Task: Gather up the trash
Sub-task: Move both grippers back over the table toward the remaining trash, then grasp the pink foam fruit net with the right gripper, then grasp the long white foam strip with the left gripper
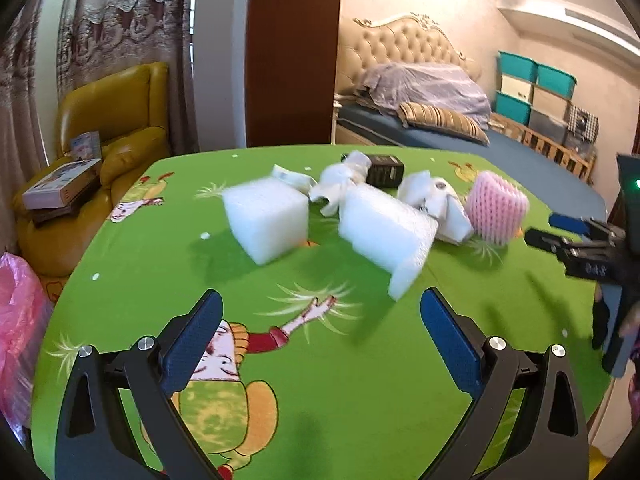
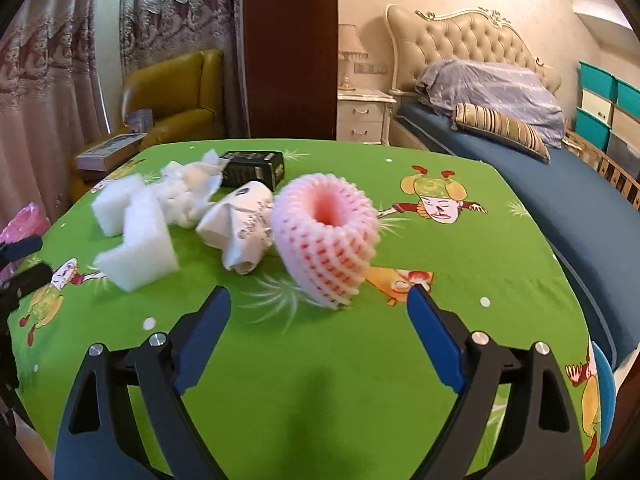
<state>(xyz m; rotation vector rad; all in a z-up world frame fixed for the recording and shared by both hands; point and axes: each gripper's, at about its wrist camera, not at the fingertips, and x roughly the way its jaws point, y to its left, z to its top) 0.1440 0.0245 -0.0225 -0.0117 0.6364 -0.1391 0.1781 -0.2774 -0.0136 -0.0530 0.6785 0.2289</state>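
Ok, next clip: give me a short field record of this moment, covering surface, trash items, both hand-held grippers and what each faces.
surface: green cartoon tablecloth
trash items: two white foam blocks, crumpled white paper, tissue wad, black box, pink foam fruit net
left hand-held gripper: open, empty, facing the foam blocks
right hand-held gripper: open, empty, fruit net just ahead between its fingers, not touching
off table: pink plastic bag at the left edge
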